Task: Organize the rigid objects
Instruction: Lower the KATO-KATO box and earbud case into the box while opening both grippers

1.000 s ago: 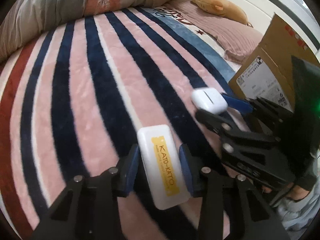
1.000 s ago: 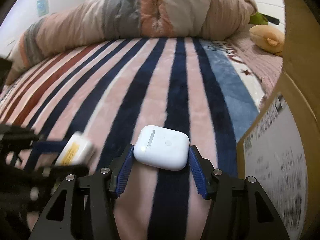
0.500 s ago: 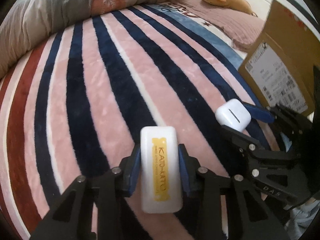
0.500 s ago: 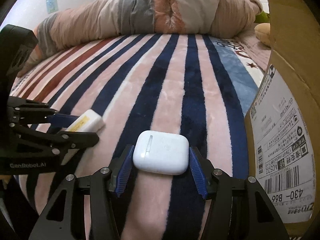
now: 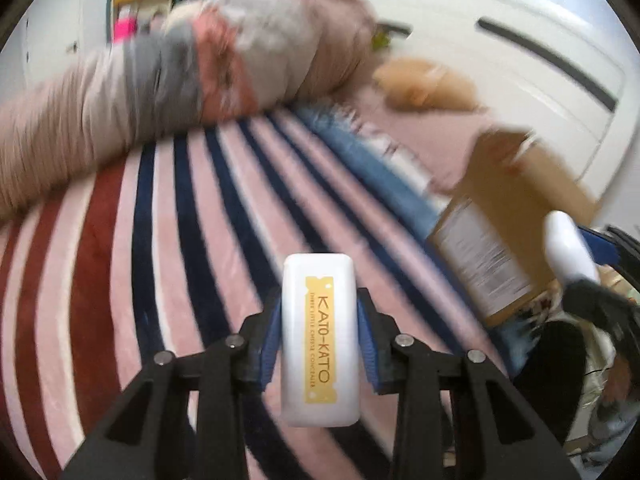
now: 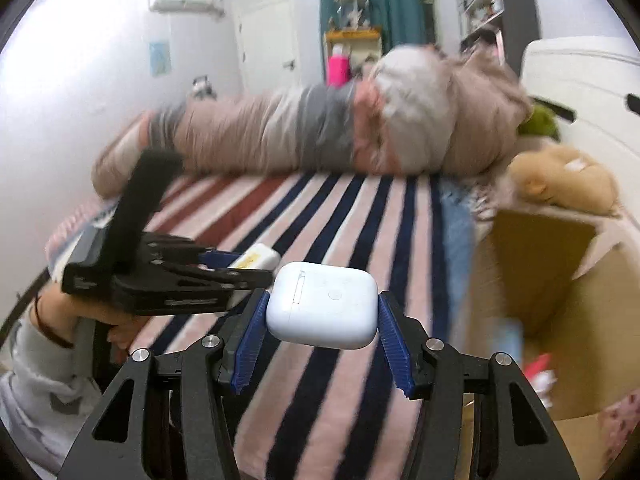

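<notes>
Left tongs [image 5: 319, 334]: closed on the white KATO-KATO case [image 5: 319, 340], gripped across its narrow sides, long axis pointing forward. Case is carried in the air above the striped blanket [image 5: 168, 264] on the bed.

Right tongs [image 6: 322, 322]: closed on the white earbud case [image 6: 322, 310], blue pads at its two rounded ends. Also airborne, above the blanket and beside the cardboard box [image 6: 560, 292], which stands open at the right edge of the bed.

Both views are smeared; the background reads as fast motion.

Risks, as judged:
- Earbud case is smooth and rounded; pads appear to meet only its curved ends. A quick swing could let it rotate or squirt out onto the blanket, short of the box.
- KATO-KATO case overhangs the pads front and back. A bump on the box flap could lever it loose.
- The two tongs sit close together in the right-wrist view. If both head for the box at once, they may collide.
- Box flap [image 6: 540, 248] stands up on the near side; a low approach could catch it and tip the box.
</notes>
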A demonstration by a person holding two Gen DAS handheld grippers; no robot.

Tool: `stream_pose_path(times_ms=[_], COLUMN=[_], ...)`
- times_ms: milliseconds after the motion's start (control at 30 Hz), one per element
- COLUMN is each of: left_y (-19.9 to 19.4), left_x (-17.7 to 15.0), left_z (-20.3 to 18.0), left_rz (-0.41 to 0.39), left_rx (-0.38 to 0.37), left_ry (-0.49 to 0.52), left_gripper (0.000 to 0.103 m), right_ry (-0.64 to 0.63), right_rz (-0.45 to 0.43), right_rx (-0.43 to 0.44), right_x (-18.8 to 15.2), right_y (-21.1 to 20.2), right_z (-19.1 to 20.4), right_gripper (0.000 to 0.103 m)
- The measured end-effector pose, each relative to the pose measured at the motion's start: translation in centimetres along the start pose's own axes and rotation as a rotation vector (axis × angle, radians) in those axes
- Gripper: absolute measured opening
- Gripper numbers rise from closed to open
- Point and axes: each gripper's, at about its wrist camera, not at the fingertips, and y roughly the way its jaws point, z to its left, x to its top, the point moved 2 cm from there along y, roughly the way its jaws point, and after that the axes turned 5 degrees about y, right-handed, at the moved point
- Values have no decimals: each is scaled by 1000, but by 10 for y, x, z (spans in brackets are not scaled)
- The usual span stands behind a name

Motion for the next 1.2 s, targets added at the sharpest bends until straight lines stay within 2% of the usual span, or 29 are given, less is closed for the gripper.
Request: stream_pose_path(times_ms=[100, 233, 333, 500, 833, 1067, 1200], left_y=[-33, -45, -34, 3, 50, 73, 80], left_x=[29, 67, 91, 118, 123, 118, 109], left_z=[-31, -84, -124, -168, -211, -223, -223], left_rz=[-68, -91, -71, 3, 89, 141, 162], left_rx=[-45, -133, -180, -191, -196, -192, -181], left_ry=[61, 140, 199, 239, 304, 319, 322], left_gripper=[32, 32, 32, 32, 32, 32, 32], right_ry=[18, 19, -8, -32, 22, 40, 29], right_rz=[-6, 114, 165, 219, 93, 76, 80], right_rx=[-56, -198, -310, -352, -238, -183, -200], right_x=[15, 22, 21, 16, 11, 8, 1], right_y=[-26, -16, 2, 22, -17, -23, -22], right_z=[-37, -103, -144, -175, -192, -193, -193], right_gripper=[51, 51, 51, 51, 52, 52, 52])
